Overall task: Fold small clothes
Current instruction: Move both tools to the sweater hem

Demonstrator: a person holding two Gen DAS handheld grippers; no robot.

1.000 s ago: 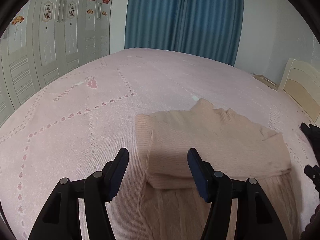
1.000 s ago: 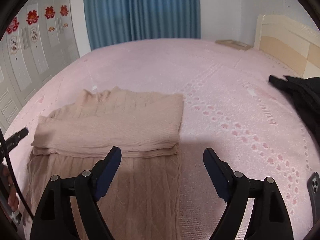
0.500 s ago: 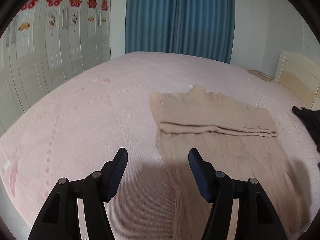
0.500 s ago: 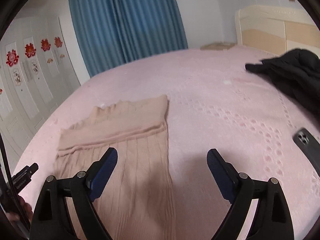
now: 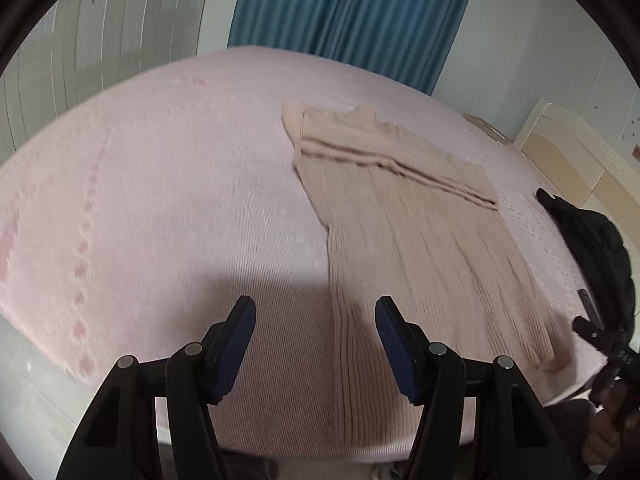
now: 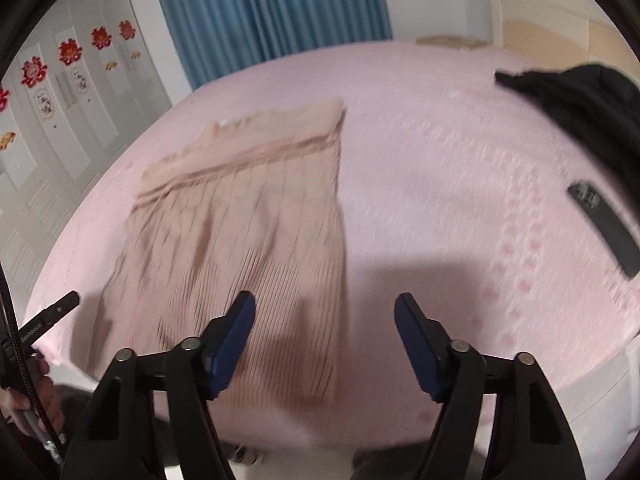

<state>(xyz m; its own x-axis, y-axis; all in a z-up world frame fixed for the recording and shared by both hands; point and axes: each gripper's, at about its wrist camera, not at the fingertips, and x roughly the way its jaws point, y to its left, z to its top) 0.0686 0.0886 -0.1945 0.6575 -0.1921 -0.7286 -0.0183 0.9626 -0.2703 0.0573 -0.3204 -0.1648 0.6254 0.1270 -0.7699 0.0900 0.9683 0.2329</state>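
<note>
A beige ribbed knit garment (image 5: 420, 236) lies flat on the pink bed (image 5: 160, 184), its far end folded over in a band. It also shows in the right wrist view (image 6: 240, 216). My left gripper (image 5: 316, 320) is open and empty, held above the bed's near edge at the garment's near left corner. My right gripper (image 6: 324, 320) is open and empty, above the garment's near right corner. Neither touches the cloth.
A black garment (image 6: 592, 112) lies at the bed's right side, also in the left wrist view (image 5: 592, 248). A dark phone (image 6: 604, 224) lies near it. Blue curtains (image 5: 344, 12), white wardrobe doors (image 6: 60, 112) and a headboard (image 5: 576, 160) surround the bed.
Both grippers have pulled back from the folded far end toward the bed's near edge and risen. The whole garment now shows in front of them. Both stay open.
</note>
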